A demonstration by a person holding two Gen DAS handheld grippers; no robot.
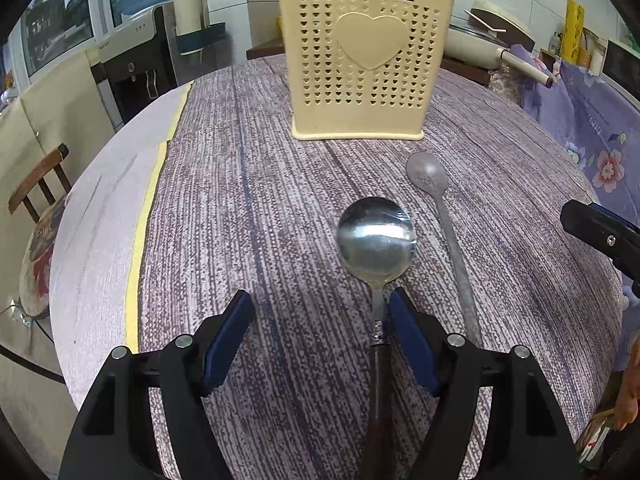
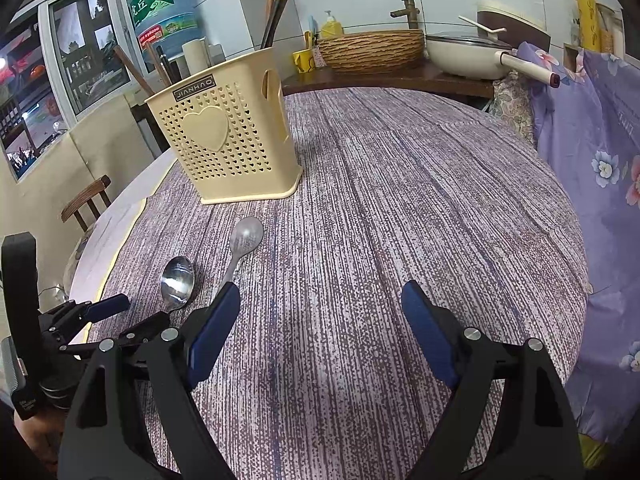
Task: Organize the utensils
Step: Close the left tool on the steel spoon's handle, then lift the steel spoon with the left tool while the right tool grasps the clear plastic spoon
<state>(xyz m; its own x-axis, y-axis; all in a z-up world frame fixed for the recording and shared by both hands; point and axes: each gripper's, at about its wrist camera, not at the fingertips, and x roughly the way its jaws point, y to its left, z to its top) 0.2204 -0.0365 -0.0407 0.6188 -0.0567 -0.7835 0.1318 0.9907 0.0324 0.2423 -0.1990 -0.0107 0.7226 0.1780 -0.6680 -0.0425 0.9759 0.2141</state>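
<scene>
A steel spoon [image 1: 376,240] with a dark handle lies on the table cloth [image 1: 248,208], bowl toward the cream utensil holder [image 1: 368,60]. My left gripper [image 1: 319,294] is open over the handle, which runs between the fingers close beside the right pad; the left pad is well away from it. A grey slotted spoon [image 1: 426,172] lies just right of the steel one. In the right wrist view my right gripper [image 2: 320,286] stands open over bare cloth, with the steel spoon [image 2: 178,280], grey spoon [image 2: 247,234], holder [image 2: 228,136] and left gripper [image 2: 148,310] to its left.
Chopsticks [image 2: 276,4] stand in the holder. The table's left edge has a yellow strip [image 1: 138,240], with a wooden chair [image 1: 38,184] beyond it. A woven basket [image 2: 372,50] and a white pan [image 2: 468,54] sit on the back counter. Floral cloth [image 2: 600,168] hangs at right.
</scene>
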